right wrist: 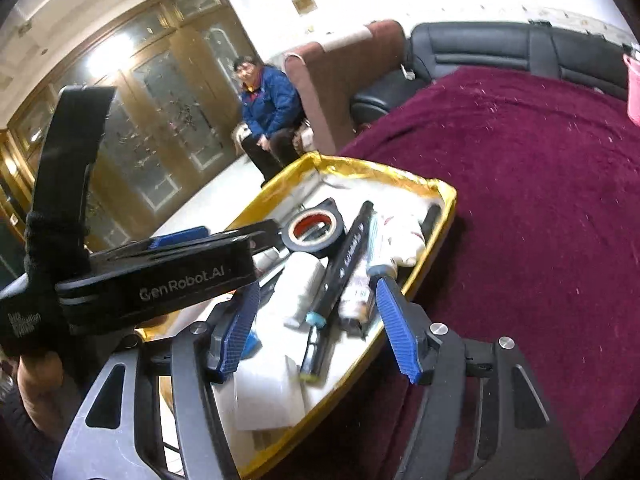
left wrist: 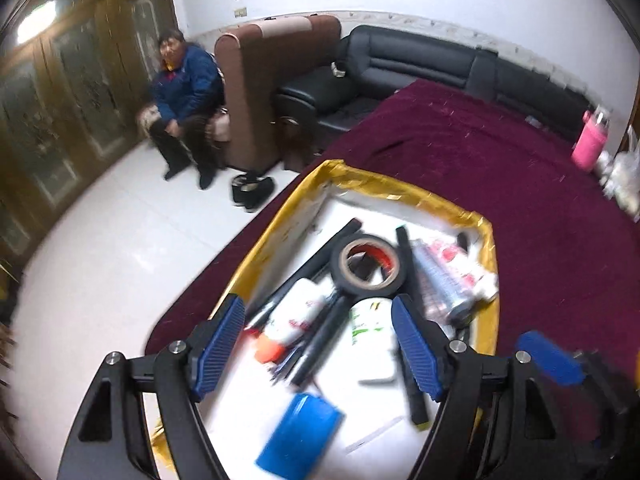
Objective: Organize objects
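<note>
A yellow-rimmed white tray (left wrist: 276, 236) (right wrist: 444, 216) sits on a maroon tablecloth. It holds a black tape roll (left wrist: 370, 266) (right wrist: 314, 229), white bottles (left wrist: 296, 314) (right wrist: 306, 284), black markers (left wrist: 320, 340) (right wrist: 344, 264), a silver wrapped pack (left wrist: 448, 280) and a blue lid (left wrist: 302, 436). My left gripper (left wrist: 320, 344) is open and empty, hovering above the tray's near end. My right gripper (right wrist: 320, 320) is open and empty over the tray, right of the left gripper's body (right wrist: 160, 276).
The maroon tablecloth (left wrist: 500, 168) (right wrist: 520, 184) stretches to the right. A pink bottle (left wrist: 588, 144) and clear packets stand at its far right. A seated person (left wrist: 182, 96), a brown chair (left wrist: 260, 92) and a black sofa (left wrist: 400, 68) are beyond the table.
</note>
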### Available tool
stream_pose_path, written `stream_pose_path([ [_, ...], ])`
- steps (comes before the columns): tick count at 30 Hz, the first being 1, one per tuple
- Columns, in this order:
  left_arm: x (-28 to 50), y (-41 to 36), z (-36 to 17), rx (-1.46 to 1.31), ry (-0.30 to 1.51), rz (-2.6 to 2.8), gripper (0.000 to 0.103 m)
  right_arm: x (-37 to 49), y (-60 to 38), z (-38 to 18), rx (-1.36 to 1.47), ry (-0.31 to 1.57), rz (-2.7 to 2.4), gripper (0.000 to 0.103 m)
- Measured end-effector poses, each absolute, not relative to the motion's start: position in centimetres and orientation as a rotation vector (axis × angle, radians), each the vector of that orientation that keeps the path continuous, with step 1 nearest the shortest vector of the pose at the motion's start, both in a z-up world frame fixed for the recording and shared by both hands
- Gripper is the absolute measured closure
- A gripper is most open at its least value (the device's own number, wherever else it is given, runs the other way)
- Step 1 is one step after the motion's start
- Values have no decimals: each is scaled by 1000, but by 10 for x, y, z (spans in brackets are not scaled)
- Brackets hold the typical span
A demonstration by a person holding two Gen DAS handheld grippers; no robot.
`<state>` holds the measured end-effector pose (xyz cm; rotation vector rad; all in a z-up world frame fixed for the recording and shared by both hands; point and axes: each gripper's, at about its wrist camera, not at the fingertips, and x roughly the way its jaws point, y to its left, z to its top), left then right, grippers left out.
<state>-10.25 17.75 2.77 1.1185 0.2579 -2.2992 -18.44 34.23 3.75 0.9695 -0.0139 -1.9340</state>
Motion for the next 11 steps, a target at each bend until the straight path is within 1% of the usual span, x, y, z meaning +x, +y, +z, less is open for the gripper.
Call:
stream_pose_path([
  [5, -102, 183, 25, 1141, 285, -2333, 27, -187, 345, 38, 1042, 83, -2011, 41],
  [11, -99, 191, 23, 1154, 275, -2359, 27, -184, 350, 33, 1079, 107, -2007, 41],
])
